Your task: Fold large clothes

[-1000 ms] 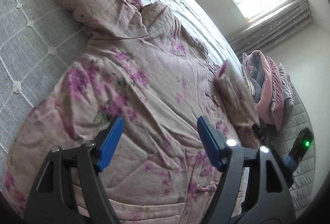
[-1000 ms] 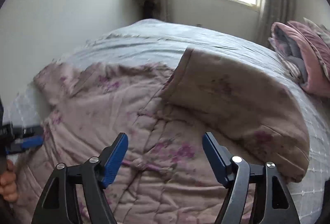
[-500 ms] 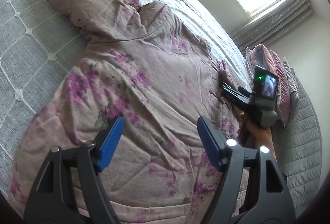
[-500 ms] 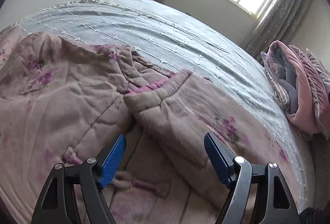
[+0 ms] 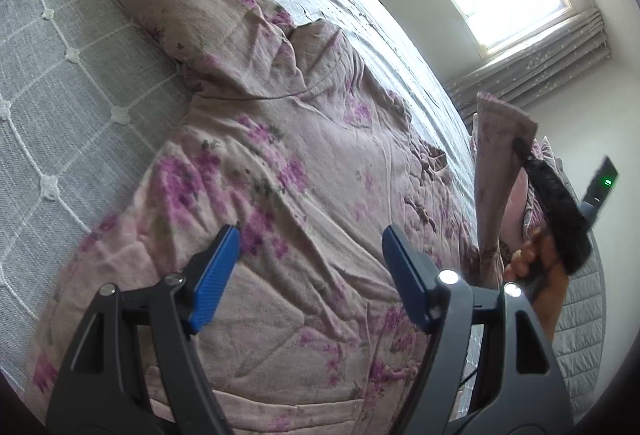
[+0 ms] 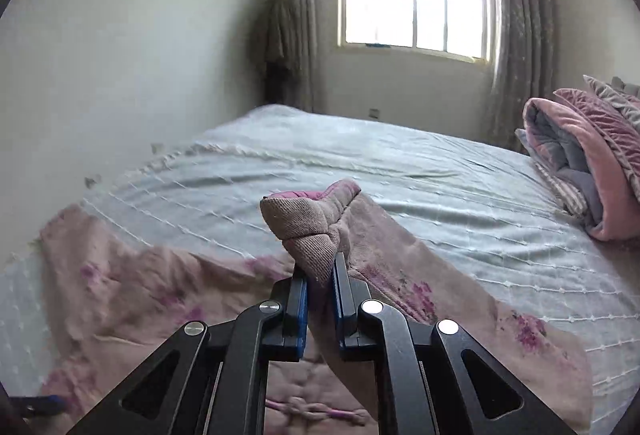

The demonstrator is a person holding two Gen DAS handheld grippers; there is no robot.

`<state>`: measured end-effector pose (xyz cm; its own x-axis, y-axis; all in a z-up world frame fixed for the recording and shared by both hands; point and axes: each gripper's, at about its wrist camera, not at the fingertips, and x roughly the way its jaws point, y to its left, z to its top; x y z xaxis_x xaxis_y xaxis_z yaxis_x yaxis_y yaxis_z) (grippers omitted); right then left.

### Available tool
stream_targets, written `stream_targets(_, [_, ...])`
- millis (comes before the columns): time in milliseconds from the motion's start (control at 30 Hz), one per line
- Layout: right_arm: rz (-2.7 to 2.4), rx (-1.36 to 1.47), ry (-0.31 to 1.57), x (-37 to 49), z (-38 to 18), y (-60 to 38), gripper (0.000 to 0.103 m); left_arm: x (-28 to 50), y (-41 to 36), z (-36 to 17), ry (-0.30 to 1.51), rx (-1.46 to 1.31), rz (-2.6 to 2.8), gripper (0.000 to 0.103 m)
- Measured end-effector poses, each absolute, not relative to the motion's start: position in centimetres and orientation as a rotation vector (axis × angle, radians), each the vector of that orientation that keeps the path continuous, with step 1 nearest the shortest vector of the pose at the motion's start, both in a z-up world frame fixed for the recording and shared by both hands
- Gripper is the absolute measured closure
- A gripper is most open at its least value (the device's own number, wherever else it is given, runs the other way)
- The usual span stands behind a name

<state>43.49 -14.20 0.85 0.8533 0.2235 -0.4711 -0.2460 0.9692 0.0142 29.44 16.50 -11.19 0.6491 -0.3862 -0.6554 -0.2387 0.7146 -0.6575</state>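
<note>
Right tongs (image 6: pixel 320 291) pinch quilted robe (image 5: pixel 304 163) cuff (image 6: pixel 312 227) | left tongs (image 5: pixel 310 267) gape, empty | thin bite: I may drop it.

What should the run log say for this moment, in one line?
right gripper: shut on sleeve cuff, lifted | left gripper: open above floral jacket | jacket spread on bed
</note>
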Motion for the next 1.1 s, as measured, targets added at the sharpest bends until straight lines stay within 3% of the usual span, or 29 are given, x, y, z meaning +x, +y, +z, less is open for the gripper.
stream_targets(133, [0.412, -0.05, 0.511, 41.7, 0.3, -10.0, 0.093, 29.3, 17.6, -11.1, 0.871, -0.804, -0.066, 0.029])
stream_targets(333, [0.511, -0.111, 0.682, 42.6, -5.5, -3.6, 0.093, 29.2, 19.1, -11.2, 0.858, -0.835, -0.043, 0.029])
stream_targets(533, [0.557, -0.031, 0.836, 43.8, -10.6, -3.9, 0.09, 29.2, 19.5, -11.3, 0.857, -0.834, -0.042, 0.029])
stream_targets(667, [0.636, 0.0, 0.904, 42.9, -10.6, -5.4, 0.077, 29.3, 19.4, -11.2, 0.855, -0.833, -0.048, 0.029])
stream_targets(900, [0.657, -0.12, 0.852, 39.5, -7.6, -6.3, 0.077, 29.3, 19.1, -11.1, 0.855, -0.829, -0.048, 0.029])
stream_targets(1033, [0.515, -0.1, 0.849, 41.1, -7.4, -6.9, 0.067, 29.3, 18.9, -11.1, 0.853, -0.805, -0.04, 0.029])
stream_targets(1100, [0.416, -0.048, 0.853, 42.0, -7.5, -8.6, 0.057, 29.4, 19.0, -11.3, 0.857, -0.81, -0.037, 0.029])
